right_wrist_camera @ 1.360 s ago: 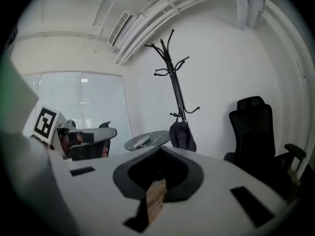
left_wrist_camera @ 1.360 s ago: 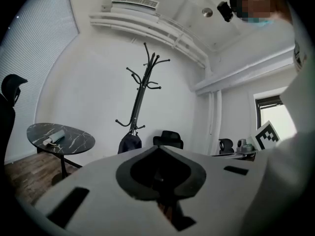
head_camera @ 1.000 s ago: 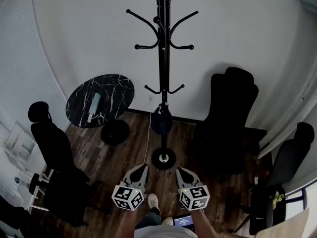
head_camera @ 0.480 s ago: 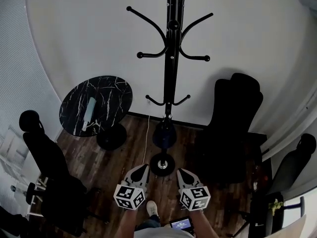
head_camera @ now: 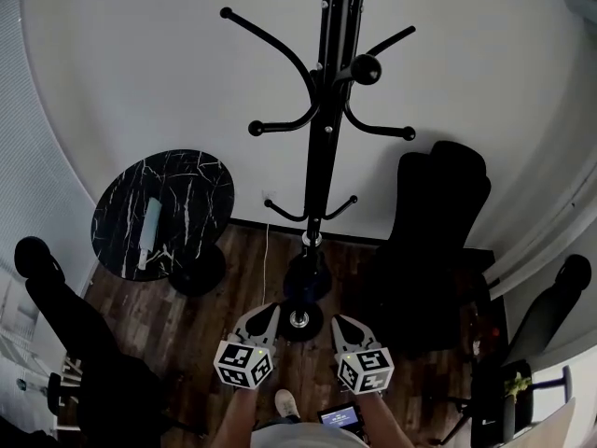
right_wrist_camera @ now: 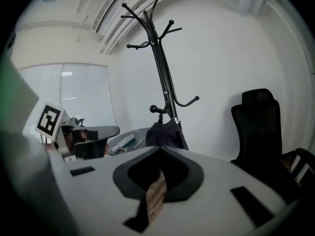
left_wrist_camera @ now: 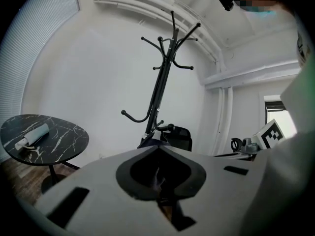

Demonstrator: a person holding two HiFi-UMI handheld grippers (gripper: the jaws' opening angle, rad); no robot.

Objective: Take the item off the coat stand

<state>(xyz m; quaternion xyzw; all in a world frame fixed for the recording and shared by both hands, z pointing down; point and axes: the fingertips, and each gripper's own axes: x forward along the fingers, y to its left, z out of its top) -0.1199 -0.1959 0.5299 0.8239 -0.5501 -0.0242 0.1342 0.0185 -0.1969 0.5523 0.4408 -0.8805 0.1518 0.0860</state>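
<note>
A round black marble-patterned desk stands on the dark wood floor by the white wall. A pale tube lies on it. Black office chairs stand at right and left.

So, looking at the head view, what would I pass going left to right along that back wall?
Round marble table → coat stand → tall black chair.

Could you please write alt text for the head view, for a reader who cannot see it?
A black coat stand rises against a white wall, a dark item hanging low on it. Below, the left gripper and right gripper sit side by side, both shut and empty.
</note>
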